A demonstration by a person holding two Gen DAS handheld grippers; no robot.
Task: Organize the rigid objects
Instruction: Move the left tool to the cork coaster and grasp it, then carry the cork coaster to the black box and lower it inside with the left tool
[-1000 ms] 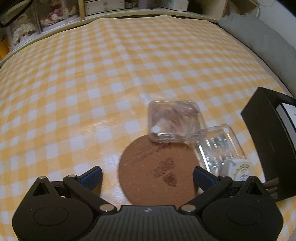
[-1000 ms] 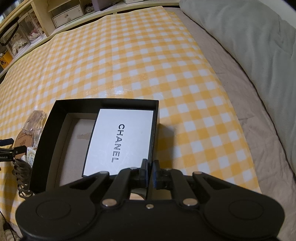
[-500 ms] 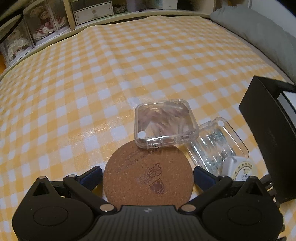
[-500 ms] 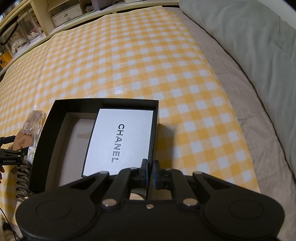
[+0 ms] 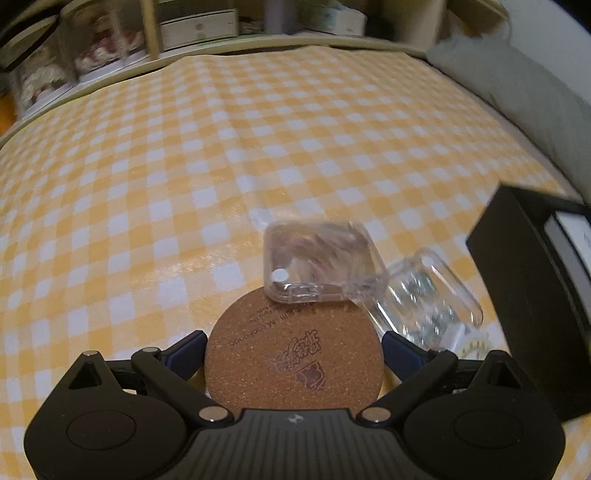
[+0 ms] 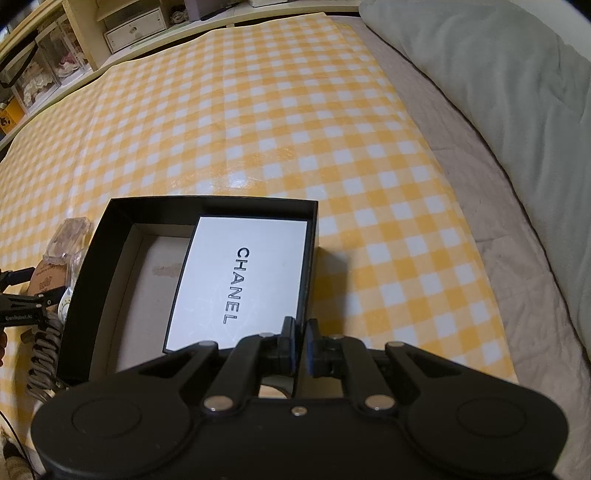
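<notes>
A round cork coaster point(image 5: 295, 362) lies flat on the yellow checked cloth, between the fingers of my left gripper point(image 5: 294, 343). Its jaws are closing, with the blue pads right beside the coaster's rim on either side. A clear plastic case point(image 5: 321, 258) rests on the coaster's far edge. A second clear case point(image 5: 428, 295) lies to its right. My right gripper point(image 6: 302, 343) is shut on the near right wall of the open black box point(image 6: 110, 266). A white lettered card box point(image 6: 236, 280) lies inside it.
A small white round item point(image 5: 472, 345) sits between the second case and the black box's side point(image 5: 524, 295). A grey quilt point(image 6: 498, 110) borders the cloth on the right. Shelves with storage boxes point(image 5: 199, 27) line the far edge. A coiled cable point(image 6: 42, 358) hangs at the left.
The left gripper has come forward over the coaster, which now fills the space between its fingers, and the jaws have narrowed a little. The right gripper and the box have stayed put.
</notes>
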